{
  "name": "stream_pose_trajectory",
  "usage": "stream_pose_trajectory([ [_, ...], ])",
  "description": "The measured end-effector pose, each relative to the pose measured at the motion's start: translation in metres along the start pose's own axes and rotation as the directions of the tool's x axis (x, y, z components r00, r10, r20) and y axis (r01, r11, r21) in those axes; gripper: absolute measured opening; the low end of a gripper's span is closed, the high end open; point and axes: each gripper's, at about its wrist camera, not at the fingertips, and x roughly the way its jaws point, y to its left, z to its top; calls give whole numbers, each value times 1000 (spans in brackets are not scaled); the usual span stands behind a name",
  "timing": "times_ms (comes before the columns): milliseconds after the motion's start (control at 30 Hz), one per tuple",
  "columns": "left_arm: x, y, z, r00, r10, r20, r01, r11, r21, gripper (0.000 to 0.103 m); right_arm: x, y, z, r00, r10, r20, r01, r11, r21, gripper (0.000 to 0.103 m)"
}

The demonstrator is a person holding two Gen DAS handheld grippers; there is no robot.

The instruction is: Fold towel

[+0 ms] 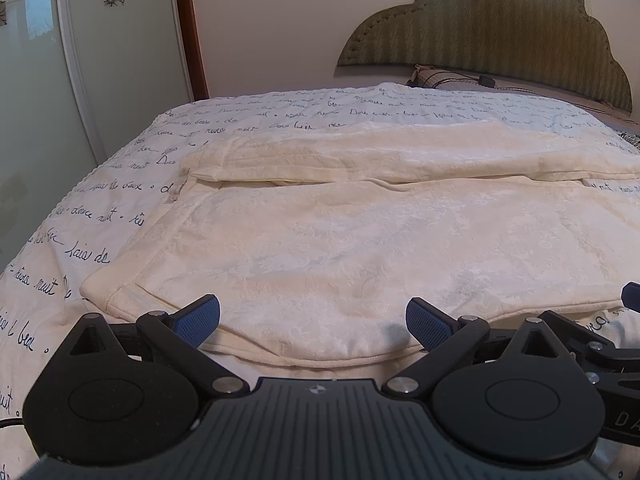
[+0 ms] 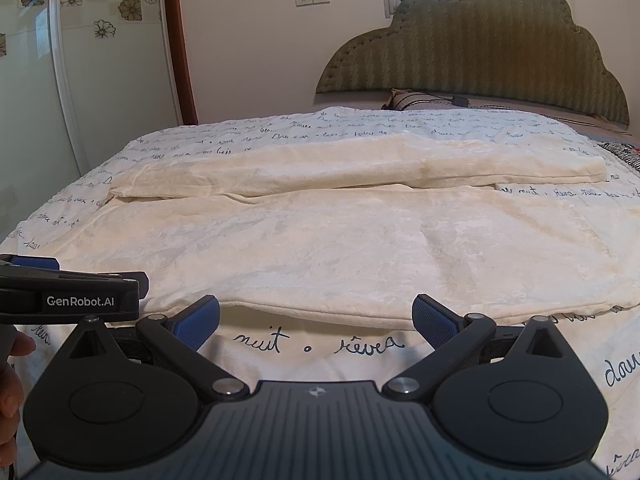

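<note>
hidden or cut off: the towel's (image 1: 360,248) right end runs out of the left wrist view; in the right wrist view its right end bends with the fisheye edge and is hard to follow. a person's hand (image 2: 10,380) shows only as a sliver at the left border of the right wrist view.
hard to read: the blue script on the bedspread (image 2: 320,346) is legible only close by ("nuit", "rêves"); farther off it blurs. how many layers lie under the towel's near hem cannot be told.
towel, where: spread across the bedspread, long side running left to right, its near hem just ahead of both grippers.
towel, look: cream, plush, with a faint embossed pattern. its far strip is turned back over itself as a thick band, and a shadowed crease divides that band from the flat near panel. the near left corner is rounded and lies flat.
left gripper (image 1: 313,322): blue pads spread wide, nothing between them, over the near hem; whether the pads touch the cloth cannot be told.
right gripper (image 2: 316,320): pads spread wide too, holding nothing, over bare bedspread just short of the hem, just right of the left gripper.
background: green padded headboard (image 2: 480,48), a pillow (image 1: 436,78) at its foot.
</note>
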Motion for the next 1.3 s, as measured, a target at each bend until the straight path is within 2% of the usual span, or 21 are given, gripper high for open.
stream_pose_trajectory([
  [433,-2,2,2,1000,-3,15,3,1000,2,101,-1,3,0,1000,7,0,-7,1000,-7,103],
  [667,7,5,10,1000,-3,21,2,1000,8,101,3,3,14,1000,21,-2,-21,999,-36,103],
  [833,16,10,18,999,22,47,-23,1000,12,101,13,3,33,998,59,37,-56,996,-75,103],
  [967,27,15,27,997,42,60,-43,999,18,101,25,9,55,991,90,97,-73,983,-167,103],
  [1100,40,22,39,995,63,76,-64,998,13,101,42,16,75,973,143,181,-82,947,-309,103],
  [1200,53,27,51,993,75,88,-76,997,4,102,69,24,96,977,150,150,-80,915,-396,103],
  [1300,66,31,60,990,97,98,-97,995,-1,102,101,26,118,978,173,117,-112,908,-404,103],
])
